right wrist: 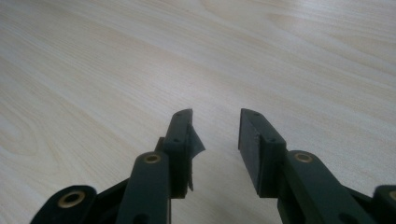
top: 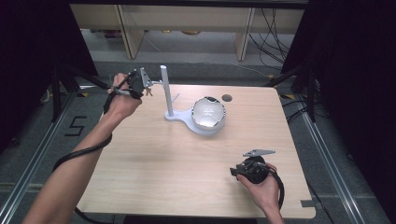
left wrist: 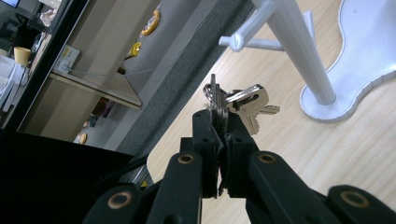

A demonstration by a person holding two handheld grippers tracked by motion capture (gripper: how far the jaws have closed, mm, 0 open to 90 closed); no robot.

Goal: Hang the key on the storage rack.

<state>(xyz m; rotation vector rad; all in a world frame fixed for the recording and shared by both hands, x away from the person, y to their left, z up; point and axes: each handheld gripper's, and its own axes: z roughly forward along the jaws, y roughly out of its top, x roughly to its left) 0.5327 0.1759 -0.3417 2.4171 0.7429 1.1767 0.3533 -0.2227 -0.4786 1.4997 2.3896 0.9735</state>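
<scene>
In the high view, a pale wood-grain table (top: 154, 163) is seen from above. The left gripper (top: 140, 84) is held at the far left corner of the table, just beside the thin arm of a white stand (top: 166, 91). A small bunch of keys (top: 148, 91) hangs at its tip, though little detail can be made out here. The stand's upright post rises from a flat, curved white base, on which a rounded, glossy silver object (top: 208, 112) rests; its nature cannot be determined. A small dark round mark (top: 227, 97) is seen on the table beyond it. The right gripper (top: 236, 171) is held low near the near right edge, well apart from the stand, with a grey three-cornered plate on top.

In the left gripper view, the black jaws of the left gripper (left wrist: 219, 122) are seen closed on the bunch of keys (left wrist: 238, 105), clamped at the ring end. The silvery metal blades fan out beyond the tips, toward the stand (left wrist: 299, 51). The stand's matt white post is cut off at the top edge, and a short peg sticks out from it.

In the right gripper view, the right gripper (right wrist: 215, 126) is seen with its jaws apart by a moderate gap, nothing between them. A torn flap of pad material juts from the left-hand jaw. Smooth table (right wrist: 116, 56) surface lies beneath.
</scene>
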